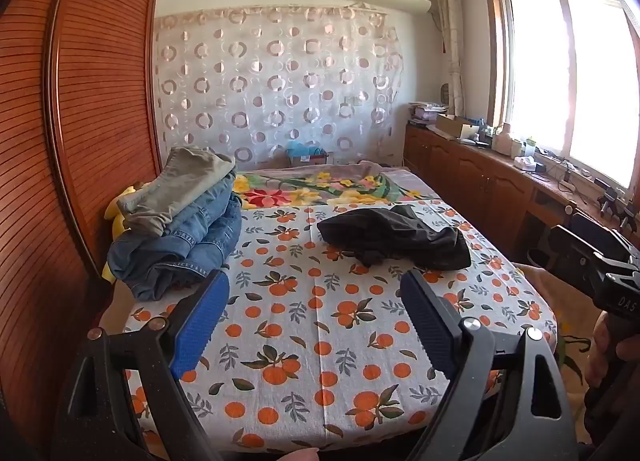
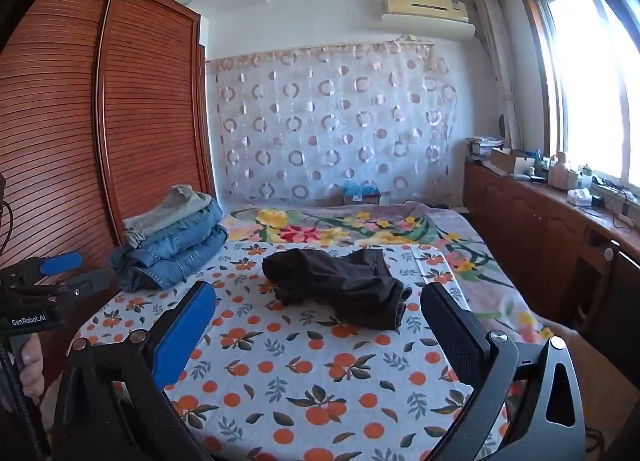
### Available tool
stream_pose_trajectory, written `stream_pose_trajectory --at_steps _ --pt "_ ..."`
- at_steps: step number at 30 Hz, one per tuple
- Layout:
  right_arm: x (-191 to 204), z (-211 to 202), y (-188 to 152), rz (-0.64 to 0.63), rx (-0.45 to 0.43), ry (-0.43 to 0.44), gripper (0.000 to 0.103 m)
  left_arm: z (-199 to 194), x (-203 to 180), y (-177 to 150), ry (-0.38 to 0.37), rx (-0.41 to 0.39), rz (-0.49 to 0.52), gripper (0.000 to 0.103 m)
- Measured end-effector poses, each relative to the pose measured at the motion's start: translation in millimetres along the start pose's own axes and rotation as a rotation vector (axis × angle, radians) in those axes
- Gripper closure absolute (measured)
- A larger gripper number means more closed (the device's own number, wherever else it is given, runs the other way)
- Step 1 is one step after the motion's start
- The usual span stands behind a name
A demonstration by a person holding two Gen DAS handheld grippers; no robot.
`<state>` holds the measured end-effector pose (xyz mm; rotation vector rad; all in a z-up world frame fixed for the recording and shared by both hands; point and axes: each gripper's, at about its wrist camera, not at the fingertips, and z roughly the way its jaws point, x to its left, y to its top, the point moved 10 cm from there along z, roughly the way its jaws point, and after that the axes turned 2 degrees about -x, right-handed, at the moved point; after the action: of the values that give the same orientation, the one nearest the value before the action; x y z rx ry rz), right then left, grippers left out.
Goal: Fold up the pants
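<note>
Lying crumpled ahead of both wide-open, empty grippers, black pants [image 1: 394,237] stretch left-right on the orange-print sheet [image 1: 320,321]; right gripper [image 2: 318,325] nearer, left gripper [image 1: 314,313] farther.

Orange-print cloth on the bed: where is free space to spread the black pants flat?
The orange-print cloth is bare between the open grippers and the crumpled black pants. It is crowded at its far left, where the jeans stack sits by the wardrobe.

- My right gripper [image 2: 316,325] hangs wide open, empty, above the orange-print sheet [image 2: 280,381].
- Crumpled black pants [image 2: 340,281] lie ahead; folded jeans stack [image 2: 176,237] sits left.
</note>
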<state>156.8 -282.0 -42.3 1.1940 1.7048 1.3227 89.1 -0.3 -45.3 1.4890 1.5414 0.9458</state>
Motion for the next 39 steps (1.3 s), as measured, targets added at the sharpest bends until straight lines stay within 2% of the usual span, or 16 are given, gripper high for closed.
stream_pose_trajectory --at_steps 39 --pt "1.2 -1.8 -1.2 0.005 -0.001 0.001 0.001 -2.1 -1.1 7.6 0.003 -0.016 0.010 0.015"
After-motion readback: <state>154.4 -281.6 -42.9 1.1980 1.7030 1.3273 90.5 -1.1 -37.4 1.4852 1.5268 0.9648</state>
